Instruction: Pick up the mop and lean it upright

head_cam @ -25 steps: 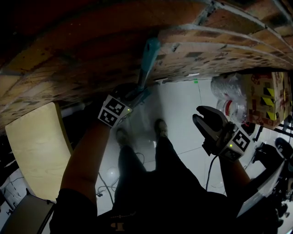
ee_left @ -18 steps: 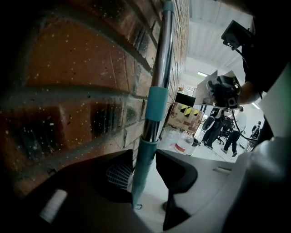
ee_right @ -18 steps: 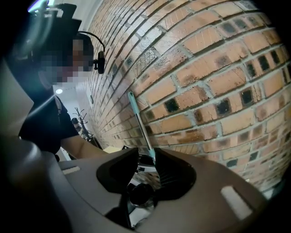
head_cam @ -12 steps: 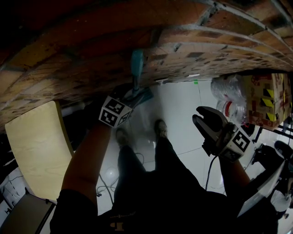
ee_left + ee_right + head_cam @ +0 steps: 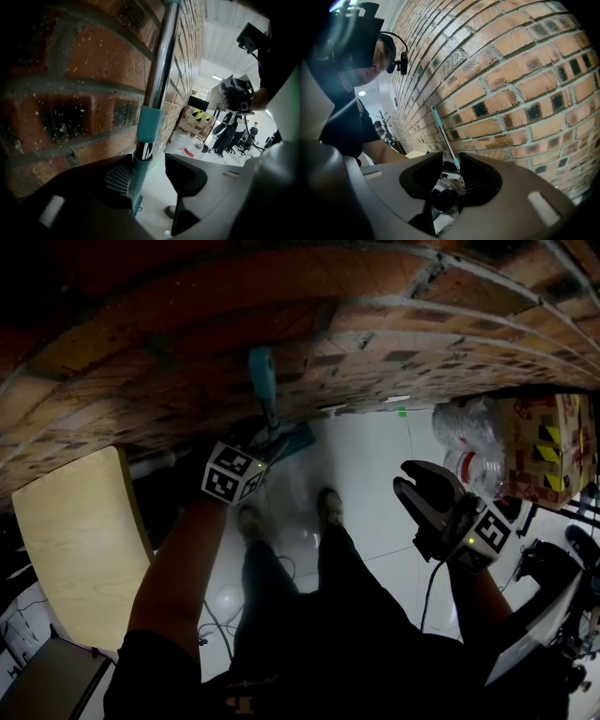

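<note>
- The mop (image 5: pixel 159 70) stands nearly upright, its metal and teal handle against the brick wall (image 5: pixel 70 93); in the head view the handle (image 5: pixel 263 381) rises in front of the wall (image 5: pixel 394 324), above the white floor (image 5: pixel 366 456) where floor and wall meet.
- The left gripper (image 5: pixel 149 161) has its jaws released and set wide round the lower handle; they have just been opening. The teal sleeve sits against one jaw's ribbed pad, with a clear gap to the other jaw, so nothing is clamped.
- In the head view the left gripper (image 5: pixel 261 448) is close to the wall, at the handle.
- The right gripper (image 5: pixel 412 479) is held well apart from the mop, over the floor, with its jaws parted and nothing between them.
- The right gripper view looks through the gap of the right gripper (image 5: pixel 451 161) at the mop (image 5: pixel 443 136), a thin line leaning on the brick wall (image 5: pixel 511 93).
</note>
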The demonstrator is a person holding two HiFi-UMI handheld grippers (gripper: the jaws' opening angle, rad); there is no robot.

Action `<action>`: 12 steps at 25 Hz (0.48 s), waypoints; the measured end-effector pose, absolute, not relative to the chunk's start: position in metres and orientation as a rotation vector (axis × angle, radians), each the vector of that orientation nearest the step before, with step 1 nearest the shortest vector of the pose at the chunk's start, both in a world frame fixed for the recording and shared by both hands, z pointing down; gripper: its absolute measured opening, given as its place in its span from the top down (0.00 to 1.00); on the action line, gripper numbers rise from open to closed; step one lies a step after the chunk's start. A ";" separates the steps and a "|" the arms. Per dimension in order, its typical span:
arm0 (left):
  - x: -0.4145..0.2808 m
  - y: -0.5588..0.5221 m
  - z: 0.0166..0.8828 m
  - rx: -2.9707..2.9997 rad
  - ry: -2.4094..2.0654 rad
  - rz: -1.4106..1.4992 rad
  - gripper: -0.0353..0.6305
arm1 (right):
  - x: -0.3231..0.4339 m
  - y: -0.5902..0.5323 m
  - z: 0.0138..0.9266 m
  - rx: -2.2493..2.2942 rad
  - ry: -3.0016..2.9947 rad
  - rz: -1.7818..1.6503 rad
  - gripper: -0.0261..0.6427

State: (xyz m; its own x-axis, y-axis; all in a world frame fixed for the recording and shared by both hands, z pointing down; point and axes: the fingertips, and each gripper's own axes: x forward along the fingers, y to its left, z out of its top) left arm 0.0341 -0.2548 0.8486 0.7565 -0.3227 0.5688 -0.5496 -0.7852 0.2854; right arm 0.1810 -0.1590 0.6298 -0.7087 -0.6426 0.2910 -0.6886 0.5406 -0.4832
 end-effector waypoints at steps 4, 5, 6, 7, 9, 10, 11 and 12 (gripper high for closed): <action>0.025 -0.251 0.854 2.481 -0.689 0.713 0.64 | 0.179 -0.158 0.630 1.160 -2.687 0.895 0.77; 0.022 -0.250 0.855 2.472 -0.700 0.711 0.63 | 0.179 -0.158 0.630 1.160 -2.687 0.894 0.77; 0.018 -0.249 0.855 2.462 -0.713 0.706 0.63 | 0.178 -0.158 0.629 1.162 -2.687 0.891 0.77; 0.014 -0.247 0.854 2.449 -0.727 0.697 0.63 | 0.178 -0.158 0.628 1.164 -2.690 0.887 0.77; 0.006 -0.241 0.849 2.420 -0.756 0.666 0.63 | 0.177 -0.158 0.624 1.166 -2.696 0.877 0.77; 0.002 -0.237 0.845 2.407 -0.768 0.648 0.63 | 0.177 -0.158 0.620 1.167 -2.700 0.870 0.77; -0.003 -0.231 0.840 2.397 -0.779 0.628 0.63 | 0.176 -0.158 0.617 1.167 -2.703 0.863 0.77; -0.007 -0.226 0.833 2.390 -0.788 0.608 0.63 | 0.175 -0.158 0.612 1.167 -2.707 0.854 0.77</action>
State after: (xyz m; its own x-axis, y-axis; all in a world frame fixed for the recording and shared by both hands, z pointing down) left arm -0.0072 -0.2258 0.8326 0.7264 -0.3973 0.5608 -0.6436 -0.6796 0.3520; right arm 0.1755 -0.1580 0.6119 -0.7083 -0.6500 0.2753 -0.6903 0.5563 -0.4626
